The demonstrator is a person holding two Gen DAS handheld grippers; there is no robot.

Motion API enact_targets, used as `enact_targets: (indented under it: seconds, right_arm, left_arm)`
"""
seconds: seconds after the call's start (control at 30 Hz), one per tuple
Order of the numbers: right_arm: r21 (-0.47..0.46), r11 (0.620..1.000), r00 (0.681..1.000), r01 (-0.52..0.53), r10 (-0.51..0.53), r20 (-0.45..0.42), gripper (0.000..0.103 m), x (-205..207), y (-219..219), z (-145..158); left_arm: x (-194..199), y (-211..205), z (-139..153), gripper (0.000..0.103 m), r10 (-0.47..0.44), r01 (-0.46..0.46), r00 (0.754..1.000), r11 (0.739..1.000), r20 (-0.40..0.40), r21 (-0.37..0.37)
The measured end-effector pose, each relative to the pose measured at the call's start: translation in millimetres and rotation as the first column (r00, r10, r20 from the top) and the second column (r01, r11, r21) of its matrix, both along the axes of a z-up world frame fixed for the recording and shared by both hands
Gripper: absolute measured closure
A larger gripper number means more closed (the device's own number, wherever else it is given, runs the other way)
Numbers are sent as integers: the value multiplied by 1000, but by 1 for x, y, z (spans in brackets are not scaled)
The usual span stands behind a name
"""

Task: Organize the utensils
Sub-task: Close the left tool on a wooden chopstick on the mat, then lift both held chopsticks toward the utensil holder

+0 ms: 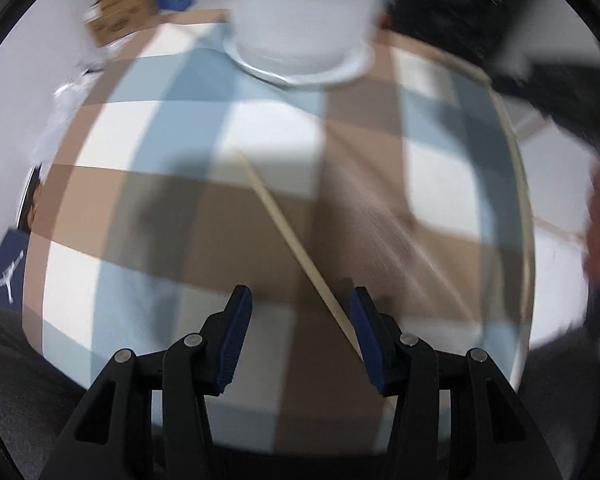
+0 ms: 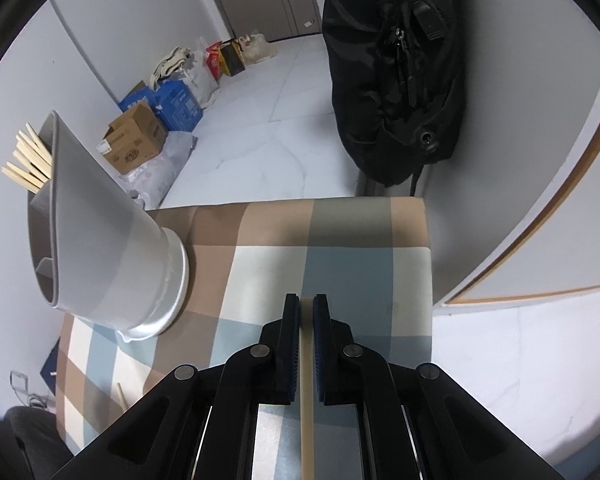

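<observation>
1. Left wrist view: the left gripper (image 1: 300, 300) points steeply down at the checked tablecloth (image 1: 148, 208), its blue pads spread apart with nothing pinched. A single chopstick (image 1: 284, 224) lies flat on the cloth. Its long axis runs on a diagonal from the middle of the cloth down towards the right-hand pad (image 1: 366, 320), where its near end passes just beside the pad's inner face; whether they touch I cannot tell through the blur. The white utensil holder (image 1: 300, 20) stands at the far side of the cloth, well apart.

2. Right wrist view: the right gripper (image 2: 306, 304) is pressed together on another chopstick (image 2: 307, 400), which runs lengthwise between the pads, back towards the camera. The utensil holder (image 2: 112, 248) stands up and to the left, with a bundle of chopsticks (image 2: 28, 160) already in it. The held stick must travel leftwards to it. A loose stick end (image 2: 121, 396) shows at lower left.
</observation>
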State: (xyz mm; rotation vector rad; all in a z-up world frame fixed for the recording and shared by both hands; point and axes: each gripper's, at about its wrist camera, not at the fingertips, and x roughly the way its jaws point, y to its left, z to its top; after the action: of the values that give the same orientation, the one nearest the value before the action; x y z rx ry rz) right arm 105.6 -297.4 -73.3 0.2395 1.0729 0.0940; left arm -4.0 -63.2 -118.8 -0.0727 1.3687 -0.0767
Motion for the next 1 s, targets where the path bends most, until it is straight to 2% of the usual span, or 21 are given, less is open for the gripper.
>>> enact_targets:
  seconds: [0.1, 0.27, 0.33, 0.37, 0.4, 0.47, 0.77, 0.87, 1.0]
  right_arm:
    - [9, 1000, 1000, 2, -2, 10, 97, -2, -3, 3]
    - [38, 999, 1000, 17, -18, 8, 97, 0, -7, 4]
    - [43, 999, 1000, 16, -17, 8, 97, 1, -7, 5]
    - [45, 999, 1000, 15, -15, 9, 97, 1, -6, 5]
    - [46, 999, 1000, 12, -13, 10, 97, 2, -5, 5]
    - [51, 999, 1000, 10, -11, 11, 97, 3, -4, 5]
    - [61, 998, 999, 25, -26, 23, 97, 1, -8, 6]
    - [70, 997, 999, 31, -34, 33, 97, -3, -10, 9]
    - [99, 994, 996, 41, -48, 74, 97, -12, -13, 19]
  left_arm:
    - [19, 12, -2, 58, 39, -39, 999, 999, 24, 29]
    - [33, 7, -8, 59, 24, -25, 1000, 998, 19, 52]
    - [36, 6, -9, 67, 21, -22, 1000, 997, 22, 70]
    - [38, 3, -10, 78, 21, -23, 999, 997, 24, 72]
    - [39, 4, -10, 96, 24, -26, 999, 997, 25, 66]
    - [43, 10, -10, 102, 49, -50, 999, 998, 17, 38]
    - [41, 40, -2, 102, 109, -102, 990, 992, 89, -77]
    - [42, 39, 11, 102, 120, -106, 979, 990, 165, -94]
    - [33, 55, 34, 102, 131, -101, 950, 988, 282, -120]
